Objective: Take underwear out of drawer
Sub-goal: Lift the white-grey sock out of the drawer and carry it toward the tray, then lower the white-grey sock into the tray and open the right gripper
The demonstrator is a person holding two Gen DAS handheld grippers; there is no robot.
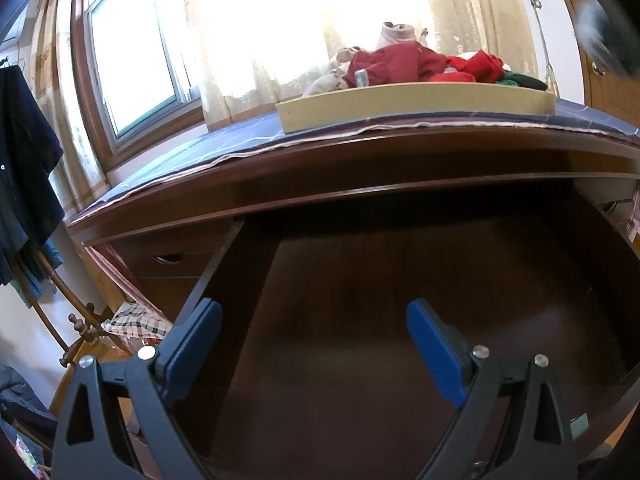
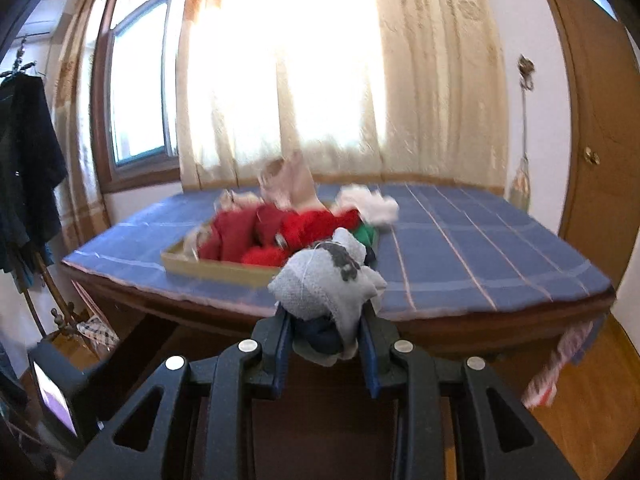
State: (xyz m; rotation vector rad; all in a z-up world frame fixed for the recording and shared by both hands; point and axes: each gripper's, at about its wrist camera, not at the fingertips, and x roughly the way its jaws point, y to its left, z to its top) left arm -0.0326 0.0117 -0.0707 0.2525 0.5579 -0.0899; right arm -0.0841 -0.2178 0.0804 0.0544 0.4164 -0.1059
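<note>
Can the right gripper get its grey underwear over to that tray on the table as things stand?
Probably yes: the right gripper holds the grey underwear above table height, with nothing between it and the tray.

Left wrist view looked close down into open drawer [image 1: 400, 320]. Right wrist view sat higher, faced window [image 2: 140, 92] across tabletop. Both shared tray [image 1: 416, 104] (heaped clothes), curtain [image 2: 328, 68].

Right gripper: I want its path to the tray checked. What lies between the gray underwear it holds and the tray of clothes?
Right wrist view: only bare blue tablecloth lies between the gray underwear and the tray.
</note>
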